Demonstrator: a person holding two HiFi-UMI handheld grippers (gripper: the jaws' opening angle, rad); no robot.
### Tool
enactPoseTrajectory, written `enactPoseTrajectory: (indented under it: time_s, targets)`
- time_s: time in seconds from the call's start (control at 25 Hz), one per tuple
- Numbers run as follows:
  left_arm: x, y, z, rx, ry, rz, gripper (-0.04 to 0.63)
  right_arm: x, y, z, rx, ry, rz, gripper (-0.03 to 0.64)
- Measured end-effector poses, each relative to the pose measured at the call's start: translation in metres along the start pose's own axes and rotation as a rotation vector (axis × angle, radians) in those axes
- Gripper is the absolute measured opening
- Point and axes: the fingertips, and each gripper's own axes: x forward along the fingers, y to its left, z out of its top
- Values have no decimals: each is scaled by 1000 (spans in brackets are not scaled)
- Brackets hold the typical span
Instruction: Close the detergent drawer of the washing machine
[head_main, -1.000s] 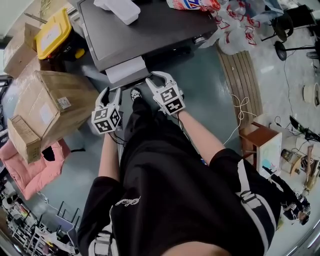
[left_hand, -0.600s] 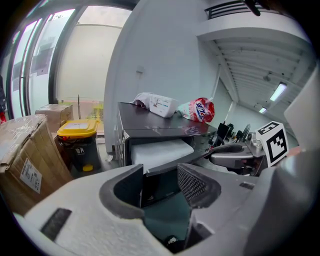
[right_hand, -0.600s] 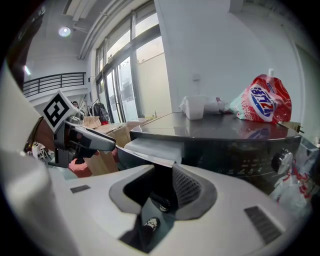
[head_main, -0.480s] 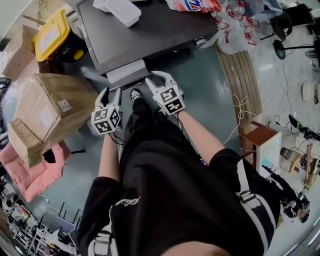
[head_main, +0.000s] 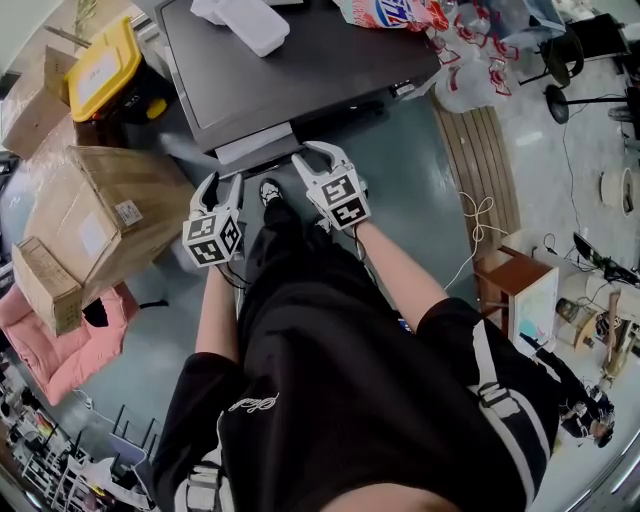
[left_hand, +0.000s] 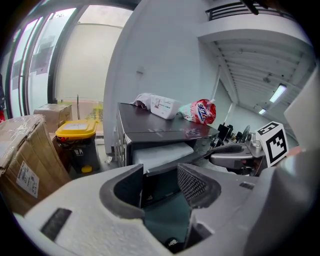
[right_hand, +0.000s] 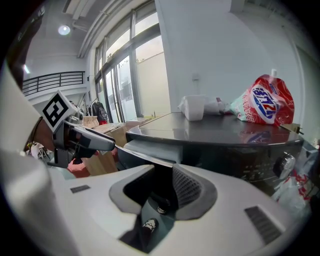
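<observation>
Slid farther into washing machine (head_main: 300, 60), not yet flush: detergent drawer (head_main: 255, 143). Left claw (head_main: 220, 184), right claw (head_main: 318, 158): parted, empty, close by. Next: push home.

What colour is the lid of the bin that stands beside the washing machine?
Yellow; the lid shows best in the left gripper view.

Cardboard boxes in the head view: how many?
3: large box left of the left gripper, small box at its lower-left corner, third box at top left beside the yellow-lidded bin. Others may be hidden.
</observation>
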Motion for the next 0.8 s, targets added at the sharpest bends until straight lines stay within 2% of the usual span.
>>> enactPoseTrajectory:
  time_s: [0.8]
  targets:
    - [8,9,8,-6,0,-4,221,12,-6,11,-12,-7,2,112]
